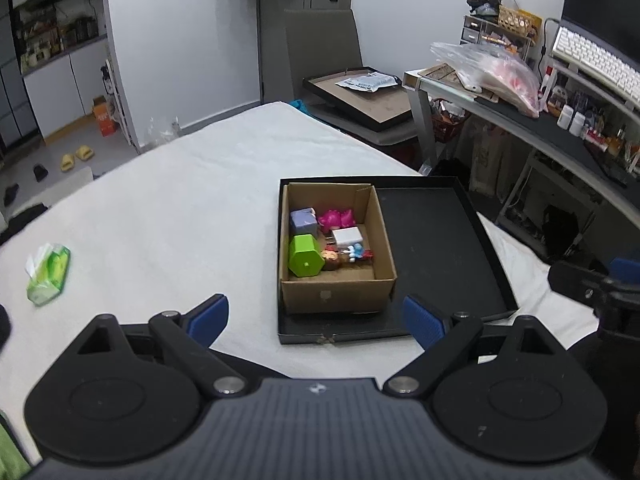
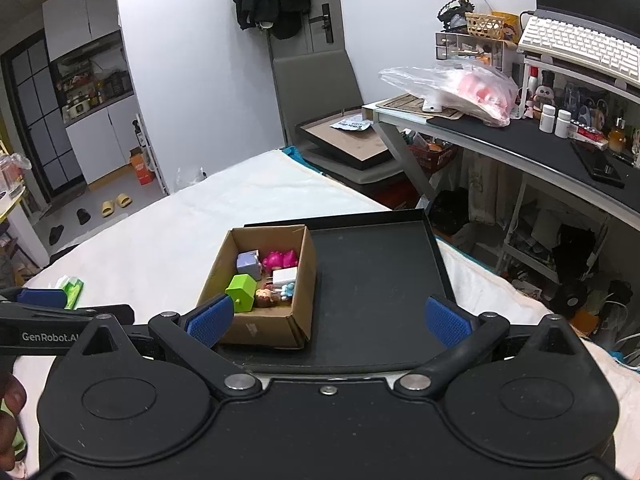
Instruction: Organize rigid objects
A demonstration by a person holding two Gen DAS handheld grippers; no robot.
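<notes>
Small toys sit packed in our cardboard box (image 1: 338, 280), at the left end of a black tray (image 1: 440, 240) on the white bed. Our left gripper (image 1: 316, 318) and right gripper (image 2: 326, 320) hover wide open, empty. We should reach in from above; a tissue pack (image 1: 48, 274) lies well apart.

A plain brown cardboard box (image 1: 338, 292) is sitting in a matte black shallow tray (image 1: 436, 248) on a white cloth-covered surface (image 1: 180, 208). Inside the box, a lime-green hexagonal block (image 1: 305, 256) is showing at 8 o'clock, a lilac cube (image 1: 303, 220) at 10 o'clock, a hot-pink toy (image 1: 337, 218) at 12 o'clock and a white cube (image 1: 347, 237) at the centre. A green-and-white tissue pack (image 1: 48, 274) is lying at 9 o'clock of the tray. Blue ribbed pads are lining the black left gripper (image 1: 316, 318) and black right gripper (image 2: 328, 318).
</notes>
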